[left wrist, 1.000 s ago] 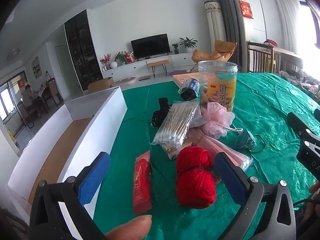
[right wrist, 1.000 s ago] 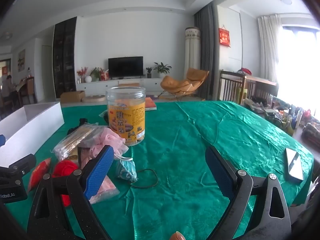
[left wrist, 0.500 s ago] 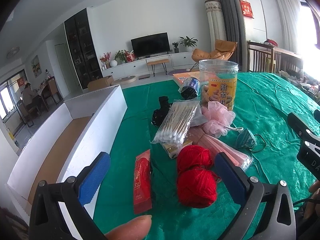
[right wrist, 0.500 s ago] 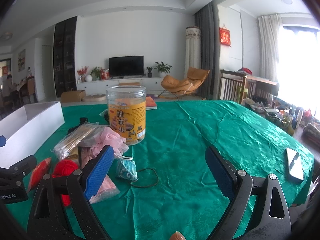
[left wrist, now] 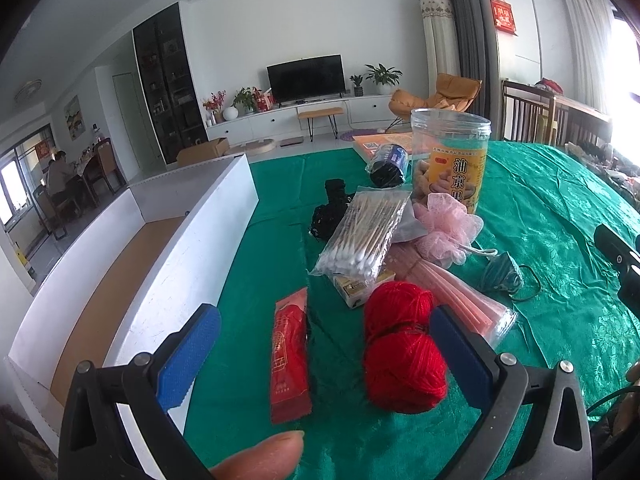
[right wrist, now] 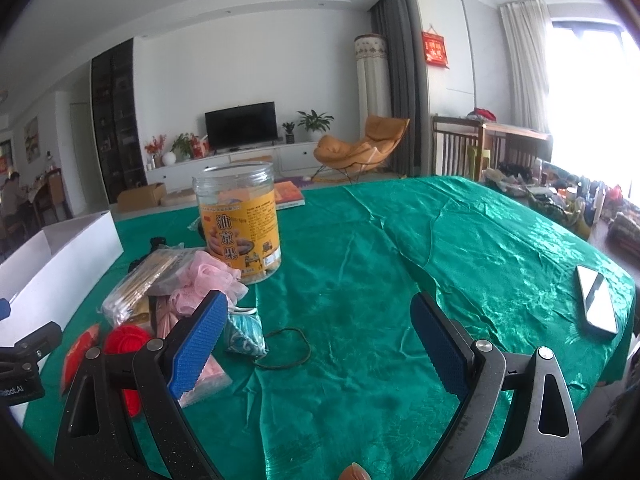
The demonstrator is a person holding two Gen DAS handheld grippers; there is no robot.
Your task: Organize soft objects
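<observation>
Left gripper [left wrist: 320,354] low over near edge of the surface [right wrist: 460,240], blue fingers [left wrist: 188,356] spread wide, gripping nothing; a fingertip [left wrist: 260,456] of the person shows at the bottom of the left wrist view. Right gripper [right wrist: 320,344] also hovers, fingers [right wrist: 438,344] released, nothing between them, only green cloth under the gap. Between the left fingers, flat on the cloth: red sachet [left wrist: 290,354] lying lengthwise, and right of it red yarn [left wrist: 402,350], two balls touching, near one just beside the right finger. Right of the yarn a clear pack of pink items [left wrist: 472,304], partly hidden by the finger. Further right a teal mask [left wrist: 500,276] with a dark loop [right wrist: 286,348], lying apart from the pile; in the right wrist view it sits just beside the left finger. Behind the yarn a small yellow-white box [left wrist: 360,290] under a bag of cotton swabs [left wrist: 362,234]. Pink mesh puff [left wrist: 446,228] right of the swabs, touching the clear snack jar [left wrist: 450,160], upright. Black bundle [left wrist: 332,210] left of the swabs, dark roll [left wrist: 390,164] further back, orange book [right wrist: 286,196] at the far edge. White open box [left wrist: 132,264] along the left side, brown floor inside. White phone [right wrist: 596,304] far right on the surface, well apart. Beyond: TV [left wrist: 306,78], orange chair [right wrist: 360,144], a seated person [left wrist: 60,176] far left.
</observation>
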